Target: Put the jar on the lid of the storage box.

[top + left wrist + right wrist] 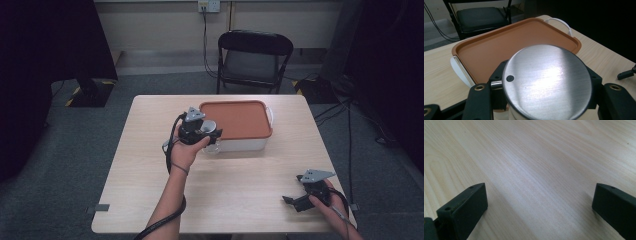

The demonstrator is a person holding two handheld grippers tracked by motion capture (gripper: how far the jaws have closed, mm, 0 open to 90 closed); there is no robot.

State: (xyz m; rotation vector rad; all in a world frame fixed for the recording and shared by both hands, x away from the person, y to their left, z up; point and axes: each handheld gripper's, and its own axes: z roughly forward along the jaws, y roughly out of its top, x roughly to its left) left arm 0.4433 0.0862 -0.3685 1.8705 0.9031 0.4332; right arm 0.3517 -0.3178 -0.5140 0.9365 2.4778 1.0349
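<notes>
Grey carpet, a black folding chair (254,57) and a wall socket lie behind the pale wooden table (150,200) in the high view, where a white box with an orange lid (239,120) sits toward the far middle of the tabletop. At the box's left end the left gripper (206,134) is held above the table by the person's left hand (184,152), its jaws closed around a metal cup (209,131) that looks lifted clear of the wood, just beside the box. Near the table's front right corner the right gripper (295,201) rests low on the wood with nothing in it. From the left gripper view, the cup (547,80) shows a round brushed-steel face clamped between the 2 black jaws, and the orange lid (499,47) lies shut beyond it with 1 white handle (560,23) at its far end. From the right gripper view, 2 jaws stand wide apart over bare wood grain (536,170). My reading is that the pick-up is done and the cup is in transit toward the box; whether it goes on the lid or inside is unclear, and since the lid is shut, setting down and letting go are what remain.
</notes>
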